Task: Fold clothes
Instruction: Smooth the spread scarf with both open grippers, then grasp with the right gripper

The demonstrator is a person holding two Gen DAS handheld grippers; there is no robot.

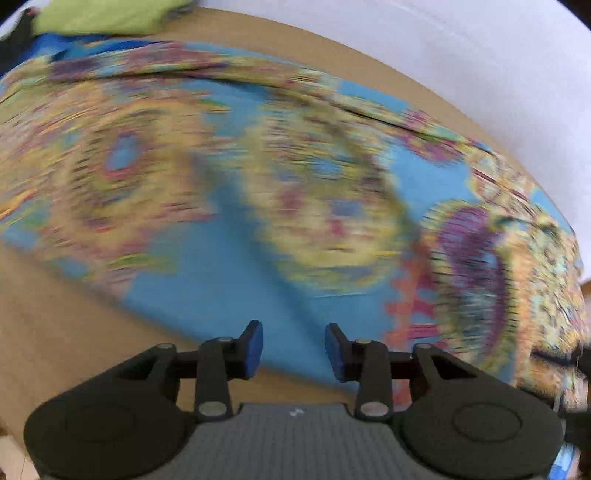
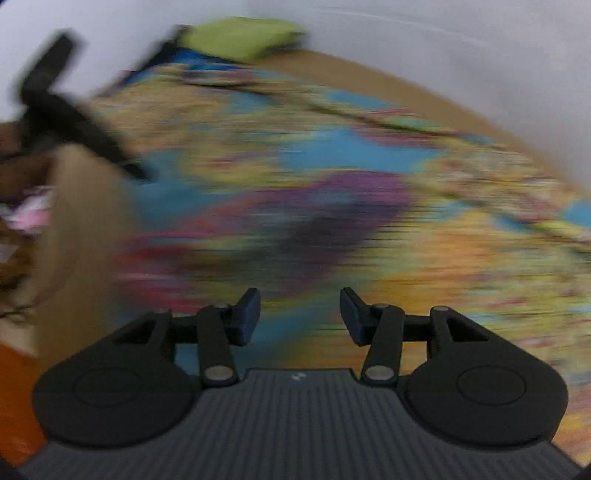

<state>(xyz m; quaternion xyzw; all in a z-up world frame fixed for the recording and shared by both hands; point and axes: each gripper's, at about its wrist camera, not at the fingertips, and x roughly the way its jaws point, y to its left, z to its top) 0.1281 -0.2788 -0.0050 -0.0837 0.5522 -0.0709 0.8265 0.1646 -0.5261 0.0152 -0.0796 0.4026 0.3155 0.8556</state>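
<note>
A: Is any writing legible in either view?

B: None. Both views are motion-blurred; only a small white mark shows on the ribbed grey housing behind each pair of tongs, too small to read.

A: Where is the garment?

B: The patterned cloth (image 1: 236, 177) lies spread flat on the tan desk (image 1: 48, 325), a thin woven-looking fabric in sky blue with yellow, orange and purple medallions. A fold runs along its far edge. A lime-green cloth (image 1: 103, 16) sits beyond it at the far end of the desk, against a white wall (image 1: 461, 48).

A: State of the tongs?

B: The left tongs (image 1: 294, 349) are spread, 2 blue pads apart, hovering at the near hem, holding nothing. The right tongs (image 2: 300, 314) are likewise spread and empty over the cloth's yellow-orange area.
</note>
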